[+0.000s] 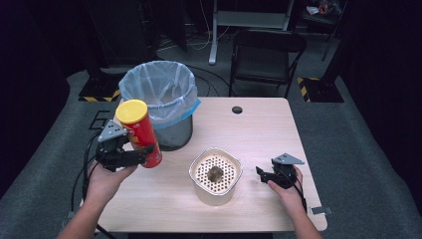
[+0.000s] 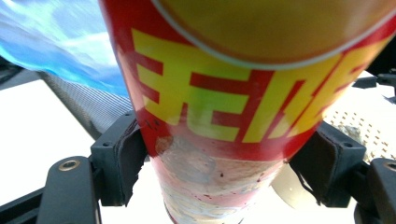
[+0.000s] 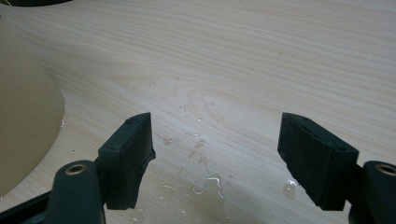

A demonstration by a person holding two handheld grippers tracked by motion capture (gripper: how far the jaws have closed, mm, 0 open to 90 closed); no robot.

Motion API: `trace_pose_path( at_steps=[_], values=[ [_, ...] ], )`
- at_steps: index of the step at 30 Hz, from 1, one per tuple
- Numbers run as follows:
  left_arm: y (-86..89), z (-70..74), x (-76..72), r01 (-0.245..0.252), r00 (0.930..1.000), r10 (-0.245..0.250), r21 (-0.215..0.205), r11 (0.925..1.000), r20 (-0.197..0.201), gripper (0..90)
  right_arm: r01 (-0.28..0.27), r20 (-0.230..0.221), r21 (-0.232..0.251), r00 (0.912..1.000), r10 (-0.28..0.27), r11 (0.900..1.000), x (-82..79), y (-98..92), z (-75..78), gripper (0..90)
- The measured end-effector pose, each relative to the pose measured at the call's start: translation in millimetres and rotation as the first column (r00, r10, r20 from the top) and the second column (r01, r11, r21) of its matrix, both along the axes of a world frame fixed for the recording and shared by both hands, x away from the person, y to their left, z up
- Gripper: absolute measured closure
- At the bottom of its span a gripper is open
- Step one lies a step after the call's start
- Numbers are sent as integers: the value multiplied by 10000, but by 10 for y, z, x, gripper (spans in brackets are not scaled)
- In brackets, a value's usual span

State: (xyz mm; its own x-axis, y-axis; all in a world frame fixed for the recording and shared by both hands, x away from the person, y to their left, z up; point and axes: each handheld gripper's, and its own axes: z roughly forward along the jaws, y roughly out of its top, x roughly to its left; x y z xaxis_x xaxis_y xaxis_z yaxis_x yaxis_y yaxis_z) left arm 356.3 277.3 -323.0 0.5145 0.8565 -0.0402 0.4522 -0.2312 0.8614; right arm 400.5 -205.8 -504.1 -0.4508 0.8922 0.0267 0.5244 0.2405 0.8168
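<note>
A red chip can [image 1: 142, 132] with a yellow lid is held up off the table, tilted, just left of the bin. My left gripper [image 1: 130, 157] is shut on its lower body; in the left gripper view the can [image 2: 224, 107] sits between both pads [image 2: 125, 161]. A cream container [image 1: 215, 176] with a perforated insert and a dark lump on it stands at the table's front middle. My right gripper [image 1: 263, 175] rests low over the table to the right of that container, open with nothing between its jaws [image 3: 215, 154]. The container's wall [image 3: 23, 121] shows at the left of the right gripper view.
A mesh waste bin [image 1: 160, 102] lined with a pale blue bag stands at the table's back left. Water drops [image 3: 201, 163] lie on the wood under the right gripper. A cable hole [image 1: 237, 109] sits near the back edge. A dark chair [image 1: 266, 55] stands behind the table.
</note>
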Motion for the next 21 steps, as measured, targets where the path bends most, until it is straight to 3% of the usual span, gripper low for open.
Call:
trace_pose_path(
  at_steps=[4,9,14,15,21],
  values=[
    [39,166,-42,-437,9989,438,-87,9990,161,238,-6,25,-62,10000,7,10000,1,-3,0,262],
    [78,322,-60,-629,9977,629,30,9980,245,238,-2,18,-48,10000,2,10000,1,3,-4,262],
    [99,413,-49,-575,9982,575,-42,9983,186,238,93,-11,-47,10000,-93,9999,1,4,-7,262],
    [103,459,-40,-353,9993,354,-97,9993,115,239,84,8,-52,10000,-84,10000,1,3,-7,262],
    [69,617,-27,-73,9999,72,87,9999,91,238,134,-30,-52,9999,-134,9999,0,0,-6,262]
  ],
)
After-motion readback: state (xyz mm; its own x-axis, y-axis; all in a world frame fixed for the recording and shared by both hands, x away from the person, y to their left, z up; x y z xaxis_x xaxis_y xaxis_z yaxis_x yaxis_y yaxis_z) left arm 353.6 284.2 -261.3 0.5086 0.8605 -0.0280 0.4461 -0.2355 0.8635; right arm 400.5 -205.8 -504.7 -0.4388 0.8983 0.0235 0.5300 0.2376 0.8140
